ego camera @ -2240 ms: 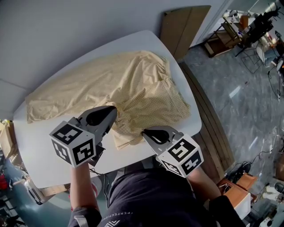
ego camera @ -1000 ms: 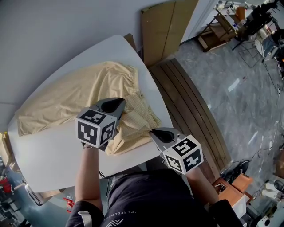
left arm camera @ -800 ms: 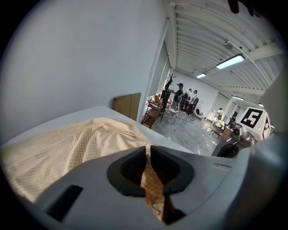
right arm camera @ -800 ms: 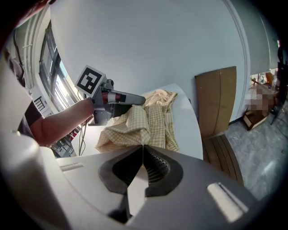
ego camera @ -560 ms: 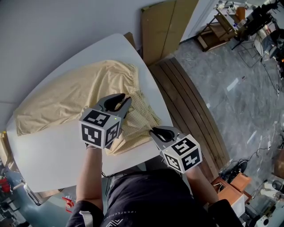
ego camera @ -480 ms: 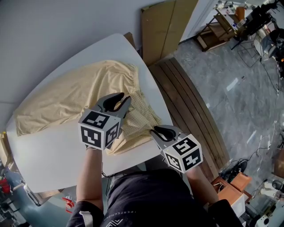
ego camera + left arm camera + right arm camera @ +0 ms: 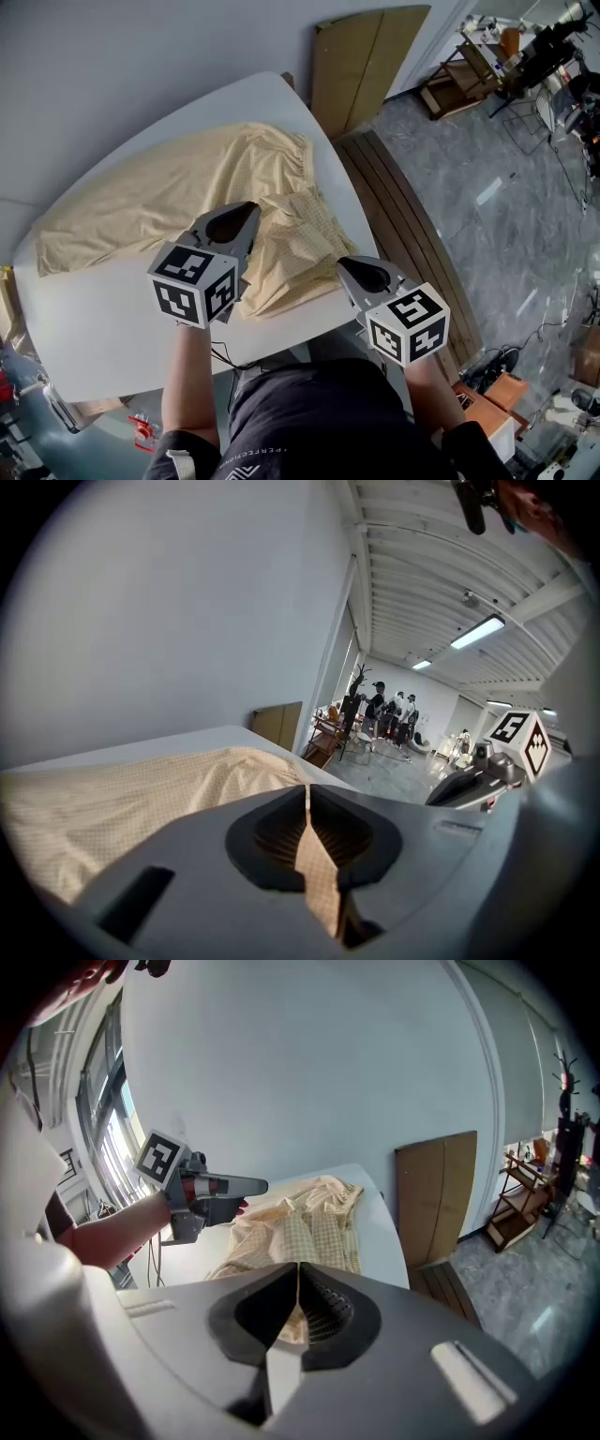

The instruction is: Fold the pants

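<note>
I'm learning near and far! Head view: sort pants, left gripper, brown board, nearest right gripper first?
1. pants, in the just-closed jaws of the right gripper.
2. left gripper, leftward, jaws likewise just closed on pants.
3. brown board, farthest, up top.

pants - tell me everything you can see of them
The pants are thin, pale yellow cloth with a fine check, lying wrinkled across the white table, their long end toward the picture's left in the head view. The part nearest the person is folded over on itself. The left claw and right claw have just been closing, and each pinches a bit of the cloth.
</note>
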Demonstrator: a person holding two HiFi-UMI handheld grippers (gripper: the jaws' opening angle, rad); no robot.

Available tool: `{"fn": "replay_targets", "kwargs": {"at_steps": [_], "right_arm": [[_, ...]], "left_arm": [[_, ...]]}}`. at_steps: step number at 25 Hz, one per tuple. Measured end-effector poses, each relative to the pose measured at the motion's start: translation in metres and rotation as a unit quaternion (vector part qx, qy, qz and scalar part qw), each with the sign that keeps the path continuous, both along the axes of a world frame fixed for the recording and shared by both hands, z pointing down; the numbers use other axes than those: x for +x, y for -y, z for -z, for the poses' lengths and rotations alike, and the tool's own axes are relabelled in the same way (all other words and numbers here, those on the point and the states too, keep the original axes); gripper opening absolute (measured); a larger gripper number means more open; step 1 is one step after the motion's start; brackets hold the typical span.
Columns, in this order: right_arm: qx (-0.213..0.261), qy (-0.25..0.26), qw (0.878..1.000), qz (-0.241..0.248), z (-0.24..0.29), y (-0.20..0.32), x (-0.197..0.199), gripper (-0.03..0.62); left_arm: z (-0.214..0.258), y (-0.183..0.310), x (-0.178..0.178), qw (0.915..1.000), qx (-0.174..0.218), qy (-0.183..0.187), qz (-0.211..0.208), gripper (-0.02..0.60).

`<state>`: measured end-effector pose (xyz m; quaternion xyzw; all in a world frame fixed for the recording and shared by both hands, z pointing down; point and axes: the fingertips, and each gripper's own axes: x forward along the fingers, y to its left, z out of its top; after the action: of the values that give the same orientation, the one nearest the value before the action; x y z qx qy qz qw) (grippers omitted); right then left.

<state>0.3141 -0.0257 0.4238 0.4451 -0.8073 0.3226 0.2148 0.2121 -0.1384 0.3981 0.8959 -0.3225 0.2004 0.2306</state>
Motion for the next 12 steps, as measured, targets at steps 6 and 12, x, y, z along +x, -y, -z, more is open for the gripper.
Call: {"fn": "replay_targets", "kwargs": {"at_steps": [6,12], "right_arm": [[0.006,-0.017,0.999,0.039,0.005,-0.003,-0.041,0.0],[0.016,-0.038,0.996,0.073,0.012,-0.005,-0.094,0.0]], "left_arm": [[0.0,-0.023,-0.045,0.9999,0.001,0.013,0.005,-0.004],[0.001,-0.041,-0.104,0.9992,0.001,0.024,0.032,-0.005]]}}
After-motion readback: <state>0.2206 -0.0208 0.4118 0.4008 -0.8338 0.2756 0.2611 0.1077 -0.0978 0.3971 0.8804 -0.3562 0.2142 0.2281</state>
